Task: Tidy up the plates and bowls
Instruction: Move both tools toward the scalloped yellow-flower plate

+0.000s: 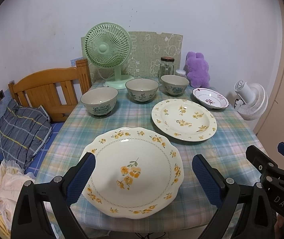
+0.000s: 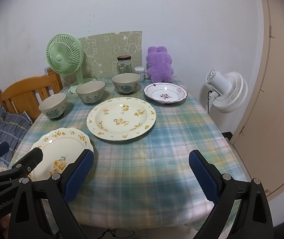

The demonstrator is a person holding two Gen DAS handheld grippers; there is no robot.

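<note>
Both units idle above the near tabletop edge. Left hand-held gripper: jaws spread wide, straddling the scalloped plate, holding nothing. Right hand-held gripper: jaws apart, empty, over bare cloth. Round plate lies flat at 12 o'clock; small dish at 1 o'clock. Three bowls upright, mouths up, their row running 10 to 12 o'clock.

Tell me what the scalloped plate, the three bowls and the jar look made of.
Scalloped plate: glazed ceramic, probably; glossy glare, printed yellow flowers. Bowls: likely glazed stoneware; grey-beige sheen, dark rims. Jar: clear glass, see-through, with a dark lid.
</note>
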